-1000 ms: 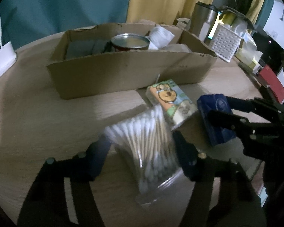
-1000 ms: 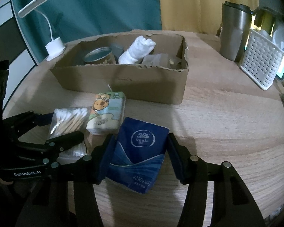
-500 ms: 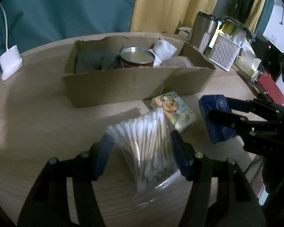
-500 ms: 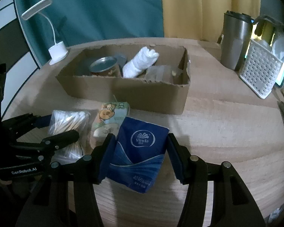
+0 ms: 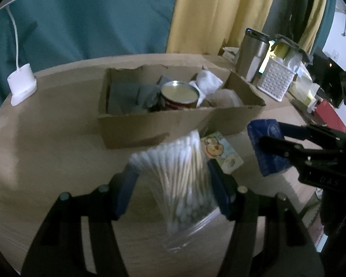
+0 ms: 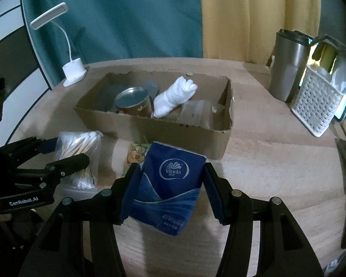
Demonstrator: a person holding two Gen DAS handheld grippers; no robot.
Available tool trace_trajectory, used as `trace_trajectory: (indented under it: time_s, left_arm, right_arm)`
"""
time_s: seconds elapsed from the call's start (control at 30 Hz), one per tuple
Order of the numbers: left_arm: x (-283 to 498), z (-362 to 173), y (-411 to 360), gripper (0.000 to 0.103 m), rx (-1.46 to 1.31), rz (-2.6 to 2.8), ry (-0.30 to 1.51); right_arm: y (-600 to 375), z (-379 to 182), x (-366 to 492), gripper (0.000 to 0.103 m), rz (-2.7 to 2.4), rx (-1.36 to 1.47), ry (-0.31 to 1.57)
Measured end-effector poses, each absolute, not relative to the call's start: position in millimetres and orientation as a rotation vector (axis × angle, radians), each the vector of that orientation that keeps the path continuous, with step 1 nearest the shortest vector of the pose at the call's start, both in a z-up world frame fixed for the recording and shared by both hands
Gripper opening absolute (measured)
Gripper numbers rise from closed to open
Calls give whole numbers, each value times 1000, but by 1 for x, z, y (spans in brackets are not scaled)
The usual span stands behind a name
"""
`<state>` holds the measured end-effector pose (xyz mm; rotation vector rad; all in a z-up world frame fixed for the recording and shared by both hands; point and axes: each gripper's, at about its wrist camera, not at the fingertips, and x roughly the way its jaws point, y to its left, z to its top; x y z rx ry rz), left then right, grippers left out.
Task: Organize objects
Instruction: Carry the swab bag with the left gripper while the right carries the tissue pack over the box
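Two held items: your left gripper [image 5: 173, 182] clamps the cotton-swab bag [image 5: 180, 180], your right gripper [image 6: 169, 184] the blue tissue pack [image 6: 168, 184], both above the surface [image 6: 276, 161]. Only the right view shows the Vinda logo.

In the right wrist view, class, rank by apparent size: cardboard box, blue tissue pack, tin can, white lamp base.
1. cardboard box
2. blue tissue pack, enlarged by nearness to the camera
3. tin can
4. white lamp base

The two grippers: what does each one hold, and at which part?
Left gripper: bag of cotton swabs, by its sides. Right gripper: blue tissue pack, by its sides.
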<state>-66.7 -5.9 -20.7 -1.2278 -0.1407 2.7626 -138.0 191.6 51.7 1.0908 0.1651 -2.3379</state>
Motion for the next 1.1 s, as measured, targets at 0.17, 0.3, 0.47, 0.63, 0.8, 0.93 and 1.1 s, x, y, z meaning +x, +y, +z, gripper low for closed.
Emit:
trace_trajectory:
  time_s: [0.17, 0.3, 0.47, 0.63, 0.8, 0.93, 1.1]
  left_arm:
    - [-70, -15, -9, 62, -1217, 2771, -144]
    - [-71, -12, -11, 62, -1209, 2779, -149]
    - [-72, -7, -13, 62, -1195, 2789, -153]
    - [-73, -2, -16, 62, -1179, 2801, -155]
    - [-75, 4, -19, 62, -1161, 2813, -147]
    - [-77, 8, -21, 62, -1149, 2821, -144]
    - [-81, 12, -23, 62, -1137, 2828, -140]
  right_arm:
    - [192, 57, -141, 58, -2349, 1077, 165]
    - [192, 61, -143, 58, -2353, 1072, 166]
    - [190, 64, -146, 58, -2355, 1062, 169]
    - [189, 68, -148, 58, -2355, 1051, 170]
    - [187, 73, -150, 58, -2359, 1035, 168]
    - [186, 75, -152, 58, -2360, 1027, 170]
    - [184, 80, -157, 58, -2360, 1017, 170]
